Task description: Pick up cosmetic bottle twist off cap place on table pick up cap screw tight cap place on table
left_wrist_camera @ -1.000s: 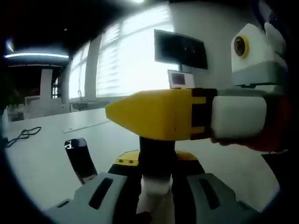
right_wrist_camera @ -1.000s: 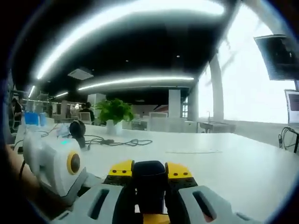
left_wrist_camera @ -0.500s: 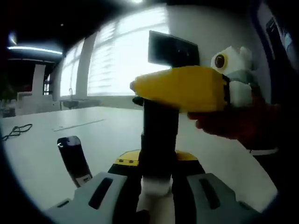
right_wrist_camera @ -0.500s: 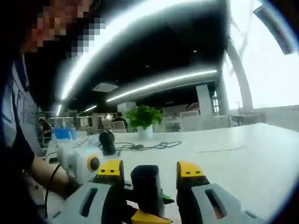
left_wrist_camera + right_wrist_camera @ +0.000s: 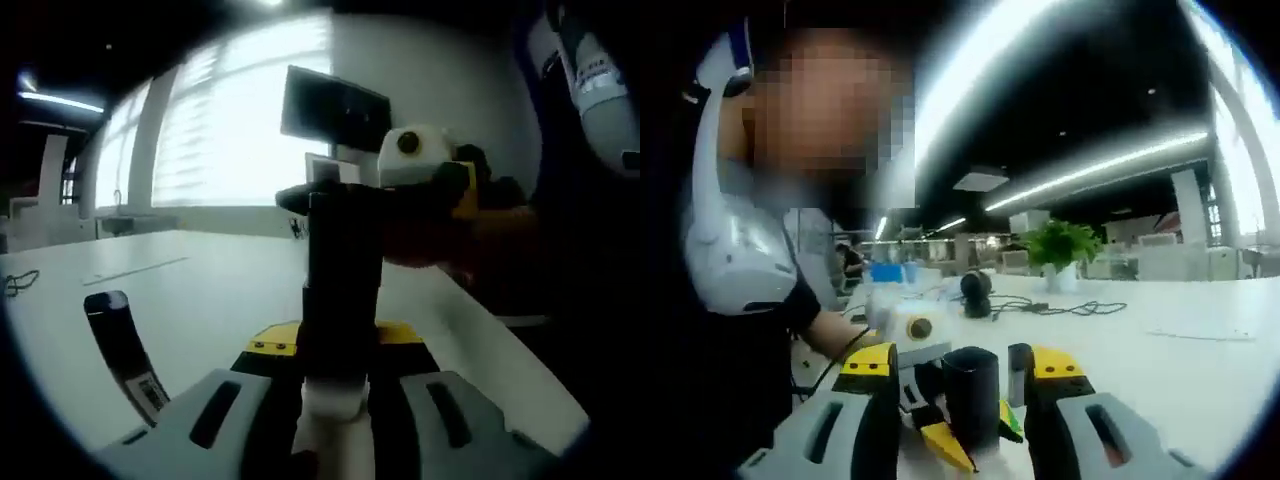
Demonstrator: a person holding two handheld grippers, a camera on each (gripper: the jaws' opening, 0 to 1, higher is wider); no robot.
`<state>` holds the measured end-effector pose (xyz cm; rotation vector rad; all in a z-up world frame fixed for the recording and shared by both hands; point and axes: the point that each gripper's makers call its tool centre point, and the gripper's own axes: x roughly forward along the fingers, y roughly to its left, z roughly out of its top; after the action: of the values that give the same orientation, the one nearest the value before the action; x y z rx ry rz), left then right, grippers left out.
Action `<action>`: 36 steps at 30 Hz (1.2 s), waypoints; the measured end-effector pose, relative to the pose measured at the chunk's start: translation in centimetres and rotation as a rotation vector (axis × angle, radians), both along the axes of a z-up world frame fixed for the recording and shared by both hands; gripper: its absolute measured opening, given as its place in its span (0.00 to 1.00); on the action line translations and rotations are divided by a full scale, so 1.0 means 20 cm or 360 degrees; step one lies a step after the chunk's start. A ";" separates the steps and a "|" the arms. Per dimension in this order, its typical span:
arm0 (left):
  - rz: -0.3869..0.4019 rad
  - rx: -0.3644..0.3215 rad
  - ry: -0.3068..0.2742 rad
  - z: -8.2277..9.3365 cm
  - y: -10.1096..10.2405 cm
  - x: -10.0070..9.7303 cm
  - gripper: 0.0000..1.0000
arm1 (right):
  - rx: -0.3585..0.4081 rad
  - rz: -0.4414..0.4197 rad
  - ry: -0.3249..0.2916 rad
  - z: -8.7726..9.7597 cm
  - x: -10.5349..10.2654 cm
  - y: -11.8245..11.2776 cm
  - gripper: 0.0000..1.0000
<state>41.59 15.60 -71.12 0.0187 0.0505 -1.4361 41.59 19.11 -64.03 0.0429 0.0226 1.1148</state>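
Left gripper (image 5: 335,385) is clamped on the bottle (image 5: 340,300), holding it upright above the white table (image 5: 200,300). Right gripper (image 5: 955,400) straddles the dark cap (image 5: 972,395), jaws spread a little wider than it — no firm bite that I can see. It looks light, stiff and glossy, so likely slippery — best pinched across the cap's sides.

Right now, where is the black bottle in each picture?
Left gripper view: the black bottle stands upright at centre, clamped in the left gripper.
Right gripper view: the bottle's dark top sits bottom centre, between the right gripper's parted jaws.
Shared landmark: the white table.
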 end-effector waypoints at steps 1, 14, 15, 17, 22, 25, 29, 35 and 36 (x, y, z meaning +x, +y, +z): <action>-0.0034 0.0003 0.0005 0.00 0.00 -0.02 0.14 | -0.0011 0.0058 -0.0009 0.00 0.00 0.01 0.41; -0.0200 0.0003 0.0010 0.00 -0.01 -0.12 0.14 | -0.0036 0.0468 0.0081 -0.09 -0.05 0.16 0.36; -0.0202 0.0003 0.0011 0.00 -0.01 -0.12 0.14 | -0.0036 0.0469 0.0078 -0.09 -0.05 0.16 0.35; -0.0209 0.0002 0.0023 0.00 -0.01 -0.11 0.14 | -0.0013 0.0494 0.0075 -0.07 -0.05 0.17 0.32; -0.0217 0.0001 0.0050 0.00 -0.02 -0.11 0.14 | -0.0091 0.0516 -0.0007 -0.09 -0.05 0.18 0.19; -0.0222 -0.0003 0.0063 0.01 -0.02 -0.10 0.14 | -0.0089 0.0518 -0.0015 -0.09 -0.05 0.18 0.19; -0.0236 0.0003 0.0064 0.01 -0.03 -0.10 0.14 | -0.0066 0.0512 -0.0040 -0.08 -0.04 0.18 0.18; -0.0226 -0.0033 0.0077 0.04 -0.02 -0.09 0.15 | -0.0060 0.0518 -0.0084 -0.05 0.03 0.00 0.18; -0.0226 -0.0033 0.0076 0.04 -0.02 -0.09 0.15 | -0.0056 0.0522 -0.0082 -0.05 0.04 -0.01 0.18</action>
<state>39.74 15.14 -70.42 -0.0295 0.0748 -1.5789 42.32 18.85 -65.09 -0.0224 0.0031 1.4425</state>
